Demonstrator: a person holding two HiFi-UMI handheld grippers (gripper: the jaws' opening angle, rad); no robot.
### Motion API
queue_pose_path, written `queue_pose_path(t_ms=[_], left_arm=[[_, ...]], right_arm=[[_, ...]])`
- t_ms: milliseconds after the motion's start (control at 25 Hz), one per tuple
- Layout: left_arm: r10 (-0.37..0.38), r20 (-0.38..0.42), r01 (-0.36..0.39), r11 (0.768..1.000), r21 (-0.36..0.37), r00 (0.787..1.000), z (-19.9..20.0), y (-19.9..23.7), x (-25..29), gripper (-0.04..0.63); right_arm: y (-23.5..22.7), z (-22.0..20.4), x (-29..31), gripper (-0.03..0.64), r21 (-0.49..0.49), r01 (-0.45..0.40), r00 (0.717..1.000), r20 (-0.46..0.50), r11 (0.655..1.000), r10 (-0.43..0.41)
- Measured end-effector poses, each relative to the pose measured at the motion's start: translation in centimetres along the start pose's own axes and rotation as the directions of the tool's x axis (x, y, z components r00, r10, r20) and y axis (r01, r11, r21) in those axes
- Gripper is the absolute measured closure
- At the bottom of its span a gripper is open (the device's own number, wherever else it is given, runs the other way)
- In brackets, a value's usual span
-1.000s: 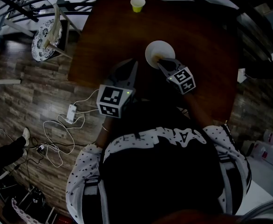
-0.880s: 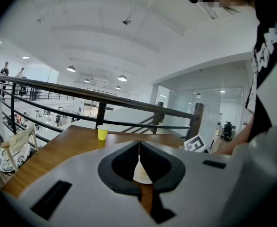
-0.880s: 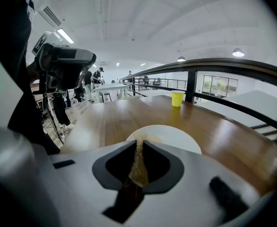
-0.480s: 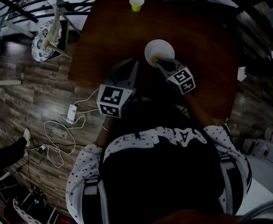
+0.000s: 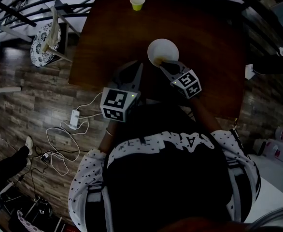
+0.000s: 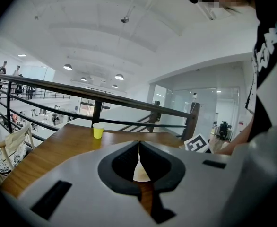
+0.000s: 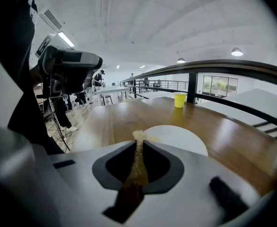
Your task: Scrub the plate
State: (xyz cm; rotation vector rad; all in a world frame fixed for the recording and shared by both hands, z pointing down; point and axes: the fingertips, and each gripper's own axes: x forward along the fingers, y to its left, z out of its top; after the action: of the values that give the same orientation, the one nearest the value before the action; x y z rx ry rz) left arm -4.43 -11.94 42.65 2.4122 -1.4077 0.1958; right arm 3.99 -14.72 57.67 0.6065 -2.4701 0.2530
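Wooden table (image 5: 214, 47) bears yellow cup (image 5: 137, 3) beyond plate (image 5: 164, 48); right gripper (image 5: 166, 65) clenches sponge (image 7: 137, 162), left gripper (image 5: 140, 65) clenched empty.

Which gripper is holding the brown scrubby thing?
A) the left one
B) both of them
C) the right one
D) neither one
C: the right gripper is shut on the brown scrubber at the near edge of the white plate, while the left gripper is shut with nothing between its jaws.

Dim, underexposed head view; bright, fisheye-warped gripper views under ceiling lamps.
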Motion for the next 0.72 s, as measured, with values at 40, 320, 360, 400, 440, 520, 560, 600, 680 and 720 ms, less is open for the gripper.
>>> queue_pose_path(t_ms=[40, 320, 360, 400, 440, 520, 560, 600, 680, 720], left_arm=[[-0.004, -0.001, 0.004, 1.000, 0.001, 1.000, 0.0, -0.1, 0.0, 0.580], [-0.010, -0.006, 0.010, 1.000, 0.006, 1.000, -0.3, -0.6, -0.2, 0.580], [-0.010, -0.008, 0.010, 1.000, 0.006, 1.000, -0.3, -0.6, -0.2, 0.580], [-0.011, -0.008, 0.011, 1.000, 0.006, 1.000, -0.4, -0.7, -0.2, 0.580], [-0.012, -0.009, 0.012, 1.000, 0.007, 1.000, -0.5, -0.8, -0.2, 0.580], [-0.014, -0.010, 0.014, 1.000, 0.009, 1.000, -0.5, -0.8, -0.2, 0.580], [-0.015, -0.011, 0.015, 1.000, 0.009, 1.000, -0.5, -0.8, -0.2, 0.580], [-0.014, -0.012, 0.014, 1.000, 0.010, 1.000, -0.5, -0.8, -0.2, 0.580], [-0.012, -0.013, 0.012, 1.000, 0.009, 1.000, -0.5, -0.8, -0.2, 0.580], [-0.011, -0.013, 0.011, 1.000, 0.009, 1.000, -0.5, -0.8, -0.2, 0.580]], right_arm=[[0.1, 0.0, -0.1, 0.568, 0.001, -0.001, 1.000, 0.001, 1.000, 0.001], [0.8, -0.4, -0.5, 0.568, 0.012, -0.002, 1.000, 0.009, 1.000, 0.002], [0.8, -0.4, -0.5, 0.568, 0.013, -0.002, 1.000, 0.011, 1.000, 0.002], [0.9, -0.4, -0.6, 0.568, 0.014, -0.002, 1.000, 0.013, 1.000, 0.002], [1.0, -0.5, -0.5, 0.568, 0.015, -0.003, 1.000, 0.014, 1.000, 0.003], [1.1, -0.5, -0.5, 0.568, 0.017, -0.006, 1.000, 0.016, 1.000, 0.006], [1.2, -0.5, -0.5, 0.568, 0.018, -0.008, 1.000, 0.017, 1.000, 0.008], [1.3, -0.4, -0.5, 0.568, 0.019, -0.011, 1.000, 0.020, 1.000, 0.011], [1.4, -0.3, -0.6, 0.568, 0.020, -0.021, 0.999, 0.028, 1.000, 0.021], [1.3, -0.3, -0.7, 0.568, 0.020, -0.025, 0.999, 0.031, 0.999, 0.024]])
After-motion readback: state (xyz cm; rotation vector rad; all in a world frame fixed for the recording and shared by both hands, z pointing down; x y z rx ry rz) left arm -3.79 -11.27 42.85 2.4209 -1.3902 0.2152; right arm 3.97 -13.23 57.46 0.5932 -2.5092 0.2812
